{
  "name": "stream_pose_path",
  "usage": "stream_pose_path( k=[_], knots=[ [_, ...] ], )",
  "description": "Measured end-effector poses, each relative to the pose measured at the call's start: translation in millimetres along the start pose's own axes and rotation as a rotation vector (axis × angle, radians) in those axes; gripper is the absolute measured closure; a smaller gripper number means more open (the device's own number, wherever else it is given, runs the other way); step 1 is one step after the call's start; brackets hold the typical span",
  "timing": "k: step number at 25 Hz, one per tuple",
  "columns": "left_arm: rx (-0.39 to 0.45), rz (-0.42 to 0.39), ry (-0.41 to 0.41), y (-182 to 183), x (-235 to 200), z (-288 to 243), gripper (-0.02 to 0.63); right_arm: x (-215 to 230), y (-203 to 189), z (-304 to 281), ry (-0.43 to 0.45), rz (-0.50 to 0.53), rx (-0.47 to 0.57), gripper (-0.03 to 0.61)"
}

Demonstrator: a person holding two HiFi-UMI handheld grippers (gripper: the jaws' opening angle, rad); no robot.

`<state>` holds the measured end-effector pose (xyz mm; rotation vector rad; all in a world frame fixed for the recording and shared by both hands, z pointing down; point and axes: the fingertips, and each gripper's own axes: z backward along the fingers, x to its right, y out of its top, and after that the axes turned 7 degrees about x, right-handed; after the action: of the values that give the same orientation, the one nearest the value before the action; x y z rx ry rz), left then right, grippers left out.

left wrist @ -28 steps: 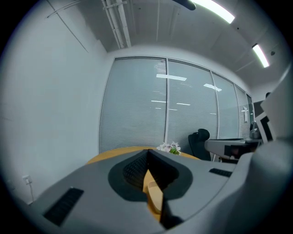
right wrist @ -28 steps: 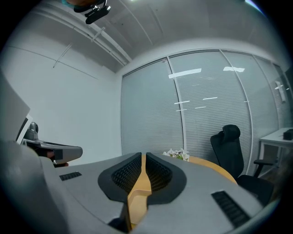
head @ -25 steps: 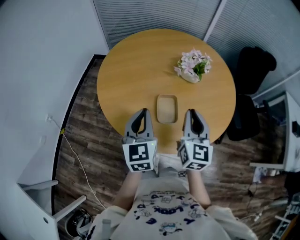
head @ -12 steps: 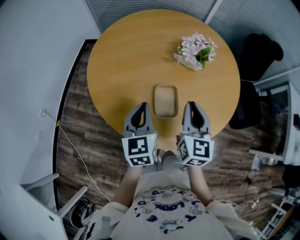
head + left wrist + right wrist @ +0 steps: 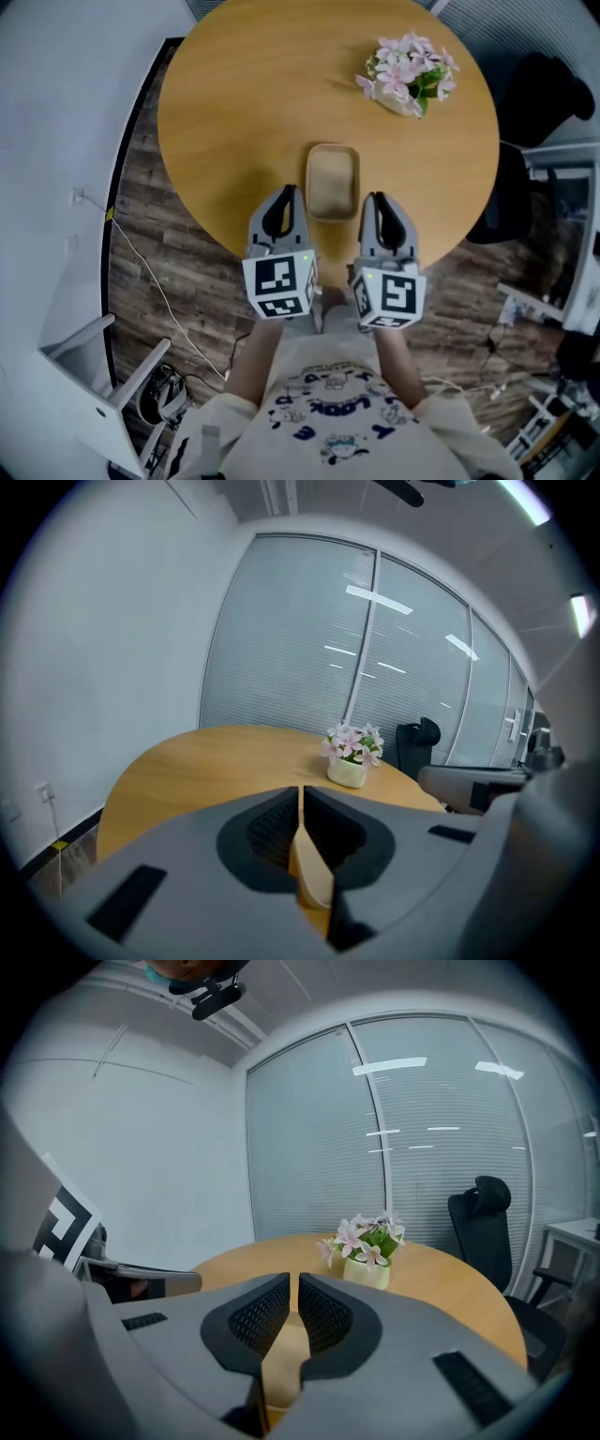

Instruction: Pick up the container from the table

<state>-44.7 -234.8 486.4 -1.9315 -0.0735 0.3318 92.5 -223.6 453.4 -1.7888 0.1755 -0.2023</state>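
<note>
I see the shallow tan rectangular container with rounded corners lying between my left gripper and right gripper, flanked by their tips. Both grippers are empty, with their jaws together. The container sits open side up on the round wooden table, close to the near edge. Bare tabletop lies left and beyond. The pink-flowered pot stands well apart.

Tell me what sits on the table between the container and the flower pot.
Nothing: the head view shows only bare table between the container and the flower pot.
</note>
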Motion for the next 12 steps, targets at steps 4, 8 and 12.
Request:
stream_pose_path(
  k=[4,8,12],
  knots=[
    [-0.037,-0.001,0.000,-16.0,-0.9,-11.8,0.607,1.3,-13.5,-3.9,0.014,0.001,-0.032,0.548],
    [-0.089,-0.003,-0.011,-34.7,0.2,-24.9,0.575,4.5,-27.9,-6.6,0.021,-0.005,-0.066,0.548],
    [-0.134,0.004,-0.027,-50.4,3.8,-38.3,0.528,6.7,-39.9,-10.1,0.026,-0.014,-0.092,0.548]
  ],
)
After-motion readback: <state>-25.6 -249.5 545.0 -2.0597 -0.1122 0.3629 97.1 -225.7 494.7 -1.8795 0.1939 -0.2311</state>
